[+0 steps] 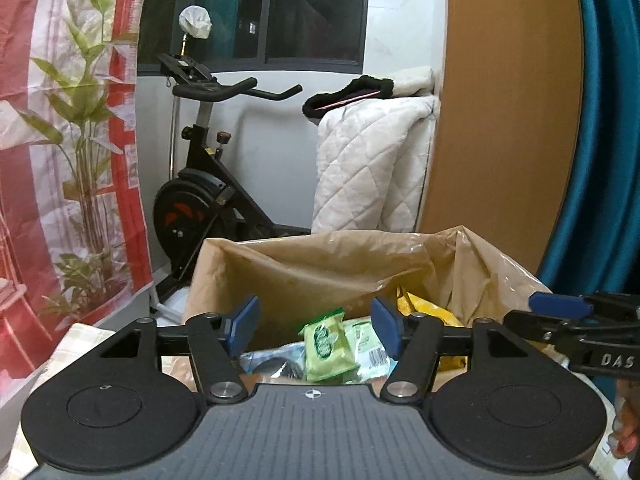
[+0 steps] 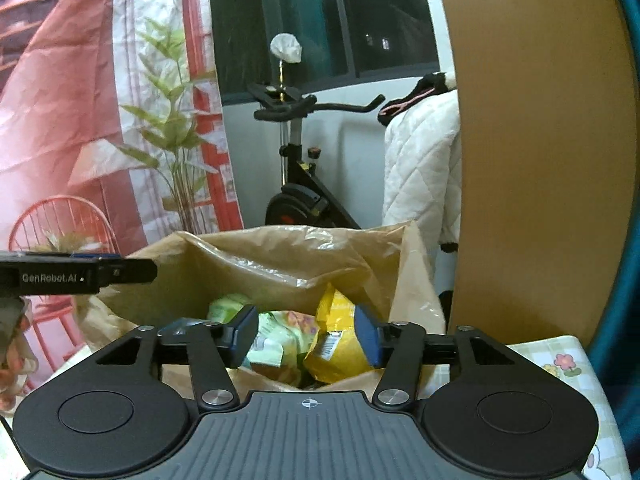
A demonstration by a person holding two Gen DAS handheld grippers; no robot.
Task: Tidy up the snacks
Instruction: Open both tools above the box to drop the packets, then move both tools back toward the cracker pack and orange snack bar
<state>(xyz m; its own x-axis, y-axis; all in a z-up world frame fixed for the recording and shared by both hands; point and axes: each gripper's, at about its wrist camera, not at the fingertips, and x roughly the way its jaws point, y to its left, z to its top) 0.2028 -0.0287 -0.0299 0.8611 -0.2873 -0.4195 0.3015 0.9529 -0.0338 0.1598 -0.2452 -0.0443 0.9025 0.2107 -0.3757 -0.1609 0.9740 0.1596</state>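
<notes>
A brown paper bag stands open on the table, holding several snack packets. In the left wrist view my left gripper is open and empty, just above the bag's near rim, with a green snack packet lying below between the fingers. A yellow packet sits to the right. In the right wrist view the bag holds a yellow packet and light green packets. My right gripper is open and empty over them.
An exercise bike and a white quilt stand behind the bag. A wooden panel and teal curtain are at the right. A checked tablecloth covers the table. The other gripper shows at each view's edge.
</notes>
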